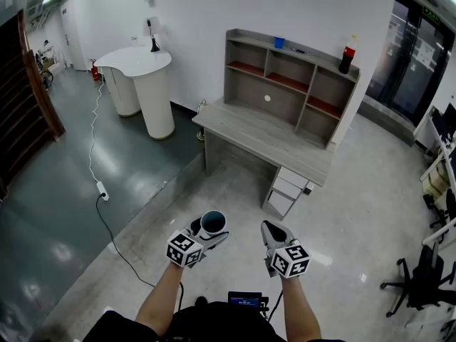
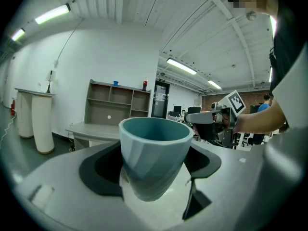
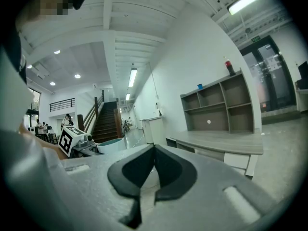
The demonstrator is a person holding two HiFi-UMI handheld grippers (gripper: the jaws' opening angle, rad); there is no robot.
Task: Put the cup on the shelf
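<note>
L hand-held gripper [image 1: 206, 235] is closed on the cup [image 1: 213, 222]. Its jaws stand wide and the dark pads press on either side of the cup's lower body. The cup is teal-blue w/ faceted sides, upright, mouth up, and looks empty as far as I can see into it. I'm holding it out in front of me at about waist level, over the pale floor, so it's not on the shelf yet.

R hand-held gripper [image 1: 273, 234] sits just beside the left one at approx the same height. In the right gripper view its pads meet w/ nothing between them, so it's closed and empty.

The grey desk [image 1: 263, 134] stands ahead against the white wall, well apart from both grippers. The shelf [image 1: 285, 84] sits on the back of it, w/ open compartments in two rows and reddish boards in some. On the shelf's top there's a small blue container [image 1: 279, 42] toward the left and a dark soda bottle [image 1: 347, 54] w/ a red cap at the right end. A white drawer unit [image 1: 286, 187] is tucked under the desk's right side. A black office chair [image 1: 420, 280] is off to my right.
</note>
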